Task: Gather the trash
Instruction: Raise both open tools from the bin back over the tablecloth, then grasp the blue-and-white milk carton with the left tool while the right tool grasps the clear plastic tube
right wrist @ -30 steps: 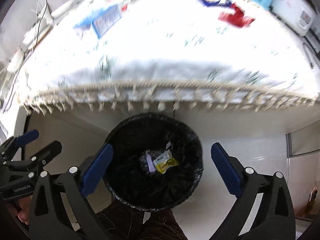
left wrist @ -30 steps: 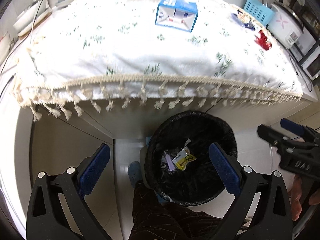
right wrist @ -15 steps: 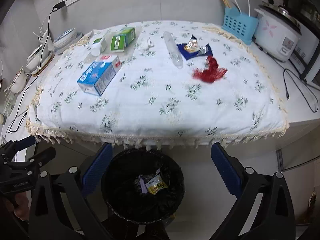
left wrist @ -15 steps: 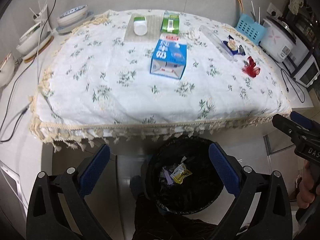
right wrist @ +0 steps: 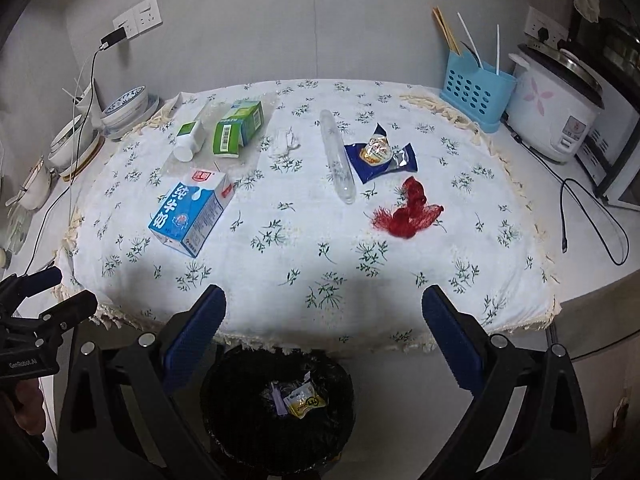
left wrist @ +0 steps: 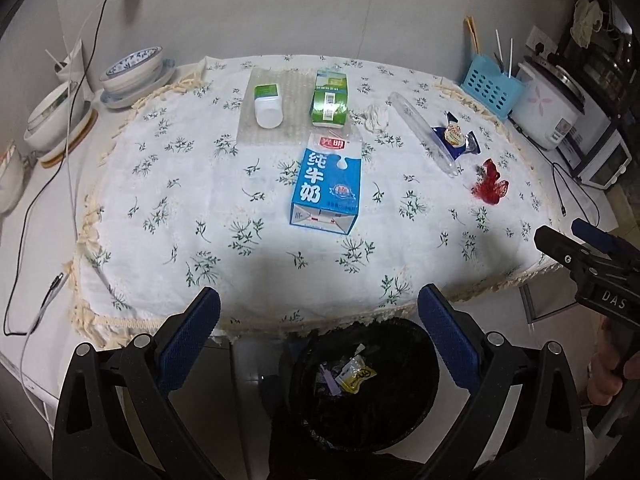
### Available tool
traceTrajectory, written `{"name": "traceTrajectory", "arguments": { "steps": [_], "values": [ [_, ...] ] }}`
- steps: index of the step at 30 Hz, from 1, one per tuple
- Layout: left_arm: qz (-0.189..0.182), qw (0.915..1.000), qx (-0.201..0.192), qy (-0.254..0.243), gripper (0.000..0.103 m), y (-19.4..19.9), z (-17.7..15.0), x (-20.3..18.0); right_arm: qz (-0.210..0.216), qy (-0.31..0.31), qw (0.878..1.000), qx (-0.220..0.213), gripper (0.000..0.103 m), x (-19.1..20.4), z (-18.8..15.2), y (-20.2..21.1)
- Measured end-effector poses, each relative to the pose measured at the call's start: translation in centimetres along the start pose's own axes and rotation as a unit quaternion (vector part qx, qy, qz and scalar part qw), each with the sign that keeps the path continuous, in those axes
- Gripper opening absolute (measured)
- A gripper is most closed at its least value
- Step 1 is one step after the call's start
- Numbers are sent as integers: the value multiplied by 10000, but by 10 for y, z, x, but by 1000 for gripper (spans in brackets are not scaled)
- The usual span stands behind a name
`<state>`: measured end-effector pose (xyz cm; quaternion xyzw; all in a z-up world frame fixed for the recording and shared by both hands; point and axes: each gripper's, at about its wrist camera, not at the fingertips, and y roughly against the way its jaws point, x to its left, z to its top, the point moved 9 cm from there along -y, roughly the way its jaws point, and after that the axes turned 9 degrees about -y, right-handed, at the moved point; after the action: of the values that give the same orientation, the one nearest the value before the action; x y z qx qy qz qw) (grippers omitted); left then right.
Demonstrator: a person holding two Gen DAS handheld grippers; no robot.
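Left tongs [left wrist: 319,322] and right tongs [right wrist: 324,322] both hanging spread wide, empty, above the trash bin [right wrist: 224,420] at the tabletop's [right wrist: 320,264] near edge.

A matt white floral cloth with a fringed edge [right wrist: 304,248] covers the table. The blue-and-white milk carton [right wrist: 191,213] is smooth printed card; the clear tube [right wrist: 338,156] and blue snack wrapper [right wrist: 380,156] are glossy plastic. The black bin liner [right wrist: 240,420] looks crinkled.
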<state>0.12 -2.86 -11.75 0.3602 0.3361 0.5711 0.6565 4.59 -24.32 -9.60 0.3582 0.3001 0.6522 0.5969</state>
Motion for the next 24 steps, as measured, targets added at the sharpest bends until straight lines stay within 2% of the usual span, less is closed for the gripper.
{"name": "traceTrajectory", "arguments": {
  "steps": [9,12,24],
  "values": [
    [-56,9999,82,-73,97,-18,36,8,-60,-53,10000,6,94,-3,42,-22],
    [-60,9998,154,-132,97,-29,45,9,-82,-33,9999,71,91,-5,52,-35],
    [-149,9975,561,-402,97,-80,71,7,-75,-7,9977,670,79,-11,86,-107]
  ]
}}
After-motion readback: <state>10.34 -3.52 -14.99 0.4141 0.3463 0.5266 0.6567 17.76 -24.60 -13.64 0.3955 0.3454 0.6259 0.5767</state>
